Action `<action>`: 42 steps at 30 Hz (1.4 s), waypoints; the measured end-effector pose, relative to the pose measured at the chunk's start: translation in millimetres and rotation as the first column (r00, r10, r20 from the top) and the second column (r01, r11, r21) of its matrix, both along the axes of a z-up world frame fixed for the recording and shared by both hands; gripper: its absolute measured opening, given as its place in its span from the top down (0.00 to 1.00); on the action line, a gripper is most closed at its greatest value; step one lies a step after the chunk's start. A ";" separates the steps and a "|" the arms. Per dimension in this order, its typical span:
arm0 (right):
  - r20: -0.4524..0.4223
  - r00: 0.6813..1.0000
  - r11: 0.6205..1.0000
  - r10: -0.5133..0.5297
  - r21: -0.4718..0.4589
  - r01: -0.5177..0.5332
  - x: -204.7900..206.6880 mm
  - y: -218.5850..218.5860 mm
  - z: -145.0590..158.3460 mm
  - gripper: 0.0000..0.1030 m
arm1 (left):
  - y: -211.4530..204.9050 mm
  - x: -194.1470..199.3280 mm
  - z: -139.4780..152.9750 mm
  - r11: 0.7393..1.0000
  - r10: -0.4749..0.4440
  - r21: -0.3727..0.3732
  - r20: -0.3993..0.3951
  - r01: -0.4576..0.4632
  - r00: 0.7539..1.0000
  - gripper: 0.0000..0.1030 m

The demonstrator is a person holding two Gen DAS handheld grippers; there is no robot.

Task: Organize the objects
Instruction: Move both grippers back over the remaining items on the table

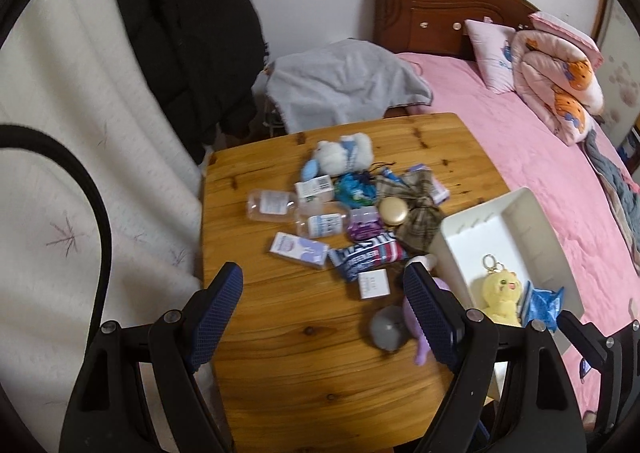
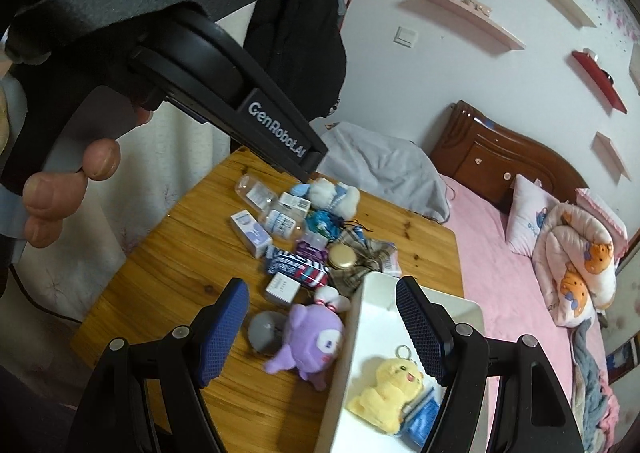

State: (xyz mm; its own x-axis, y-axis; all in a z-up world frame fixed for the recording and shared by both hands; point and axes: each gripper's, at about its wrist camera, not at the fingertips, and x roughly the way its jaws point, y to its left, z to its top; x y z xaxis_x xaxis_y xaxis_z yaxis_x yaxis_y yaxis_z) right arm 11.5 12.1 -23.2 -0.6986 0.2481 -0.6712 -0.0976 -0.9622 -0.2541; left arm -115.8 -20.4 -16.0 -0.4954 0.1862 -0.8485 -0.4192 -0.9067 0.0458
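Note:
A pile of small items lies on the wooden table (image 1: 280, 353): clear bottles (image 1: 272, 206), a white plush bear (image 1: 344, 151), a striped packet (image 1: 366, 255), a gold round tin (image 1: 393, 212), a plaid cloth (image 1: 420, 209) and a small white box (image 1: 374, 283). A purple plush (image 2: 310, 337) and a grey round thing (image 2: 264, 329) lie by the white tray (image 2: 356, 333). The tray holds a yellow plush (image 2: 390, 385) and a blue packet (image 2: 420, 419). My left gripper (image 1: 322, 269) hangs open above the table's near part. My right gripper (image 2: 320, 285) is open above the tray's left wall and the purple plush.
A bed with a pink cover (image 1: 520, 141) runs along the table's right side, with a pillow and a folded quilt (image 1: 560, 81). A grey cloth (image 1: 344, 81) lies behind the table. A dark coat (image 1: 188, 37) hangs at the left. A hand (image 2: 56, 189) grips the left device.

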 end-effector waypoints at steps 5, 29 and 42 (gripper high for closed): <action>0.006 1.000 1.000 0.000 -0.013 0.000 -14.5 -12.0 -3.2 0.25 | -19.8 -11.4 -5.9 1.000 0.025 0.000 0.007 -0.025 1.000 0.17; 0.100 0.977 0.965 -0.188 -0.164 0.203 -73.9 -2.3 -78.1 0.25 | -72.2 -100.8 -106.0 0.988 0.153 -0.003 0.220 -0.156 0.963 0.17; 0.101 0.963 0.940 -0.250 -0.213 0.266 -113.3 -6.2 -152.9 0.26 | -36.4 -140.9 -174.5 0.992 0.067 0.068 0.415 -0.104 0.907 0.17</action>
